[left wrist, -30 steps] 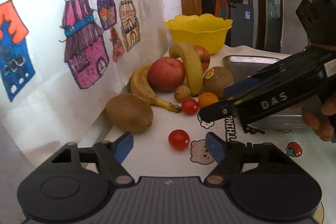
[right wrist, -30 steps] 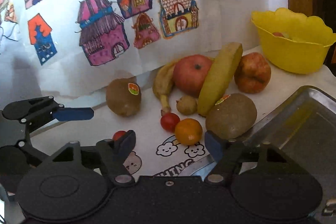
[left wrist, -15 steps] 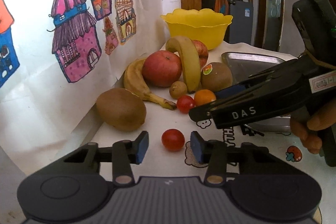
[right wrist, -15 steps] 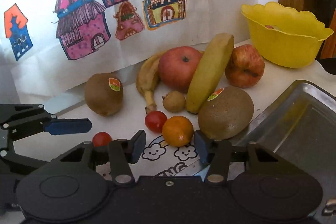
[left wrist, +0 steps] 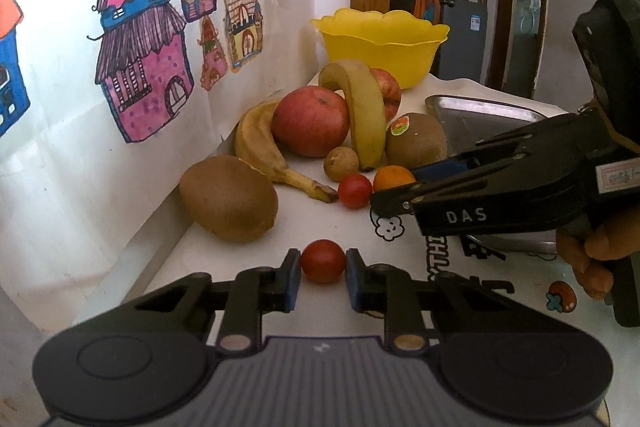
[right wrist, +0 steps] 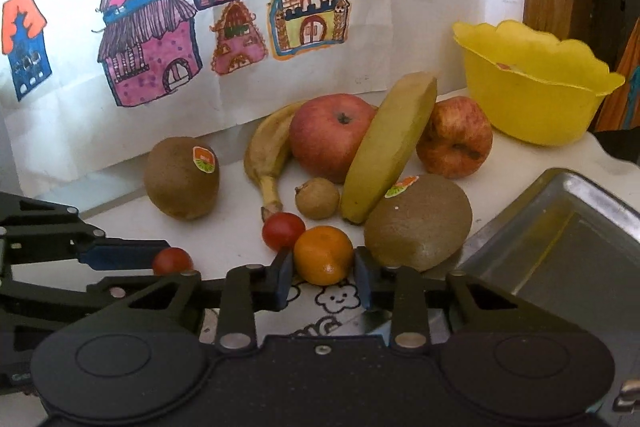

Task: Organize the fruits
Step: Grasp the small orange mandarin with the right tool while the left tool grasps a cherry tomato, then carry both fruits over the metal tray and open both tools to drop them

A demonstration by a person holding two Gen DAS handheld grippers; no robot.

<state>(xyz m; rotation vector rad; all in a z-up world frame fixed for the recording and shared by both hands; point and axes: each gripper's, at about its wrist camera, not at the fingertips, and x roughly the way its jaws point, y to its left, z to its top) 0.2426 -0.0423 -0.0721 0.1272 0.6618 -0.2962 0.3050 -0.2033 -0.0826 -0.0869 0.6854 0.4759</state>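
Note:
My left gripper is shut on a red cherry tomato that sits on the white cloth; both blue pads touch its sides. In the right wrist view my right gripper has a small orange between its jaws. The jaws are closing and the pads meet the orange's sides. A second cherry tomato lies just left of the orange. Behind them lie two bananas, two red apples, two kiwis and a small brown fruit.
A yellow bowl stands at the back right. A metal tray lies right of the fruit. A wall sheet with house drawings runs close behind the pile. A hand holds the right gripper.
Both grippers' jaws have closed in from wide open, the left onto the cherry tomato and the right around the small orange. The fruit has stayed where it was.

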